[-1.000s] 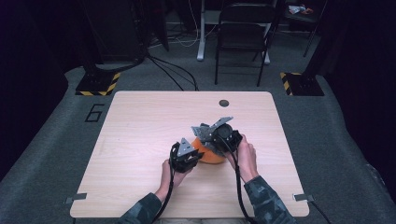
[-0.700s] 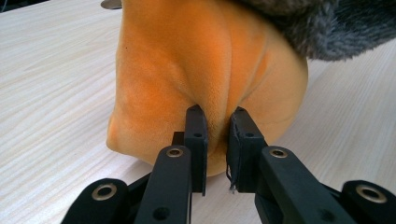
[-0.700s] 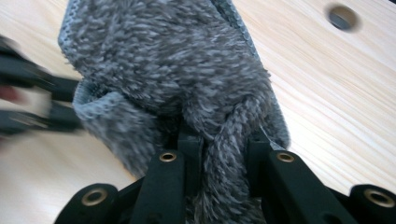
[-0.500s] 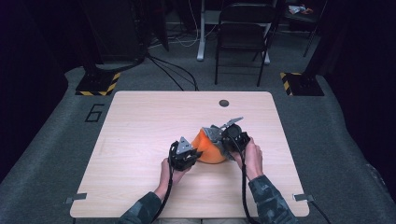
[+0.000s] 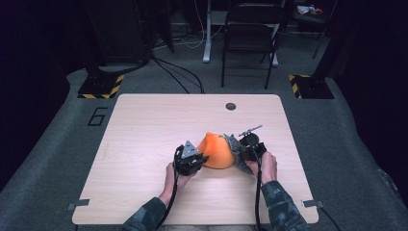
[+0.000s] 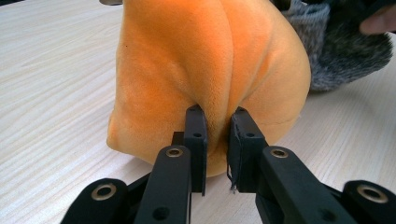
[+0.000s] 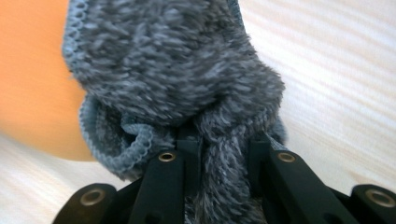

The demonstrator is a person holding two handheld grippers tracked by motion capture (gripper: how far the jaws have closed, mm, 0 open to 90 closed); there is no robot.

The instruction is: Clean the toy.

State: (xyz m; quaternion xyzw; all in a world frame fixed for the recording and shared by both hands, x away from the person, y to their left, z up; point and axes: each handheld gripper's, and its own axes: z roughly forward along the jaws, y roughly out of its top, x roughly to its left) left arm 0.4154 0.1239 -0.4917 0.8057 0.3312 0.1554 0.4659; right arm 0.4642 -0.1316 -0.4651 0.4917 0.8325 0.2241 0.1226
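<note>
Right at the left gripper (image 6: 215, 126), the jaws are pinched on a fold of the orange plush cushion (image 6: 210, 60), which bulges up directly ahead of it and rests on the counter (image 6: 51, 79). On the cushion's far side from that gripper, the right gripper (image 7: 224, 140) is clamped on a tuft of the grey fuzzy cover (image 7: 177, 65), whose stitched hem curls just beside its jaws and lies against the orange plush. In the high view the left gripper (image 5: 191, 159) and right gripper (image 5: 242, 153) flank the cushion (image 5: 216, 150), each touching its side, with the grey cover (image 5: 233, 144) on the right gripper's side. Beyond both grippers bare wood runs to the far edge, where a dark round grommet (image 5: 231, 106) sits well apart. Outward of each gripper, the counter's side edges leave broad room; the near edge lies near the person's forearms.
</note>
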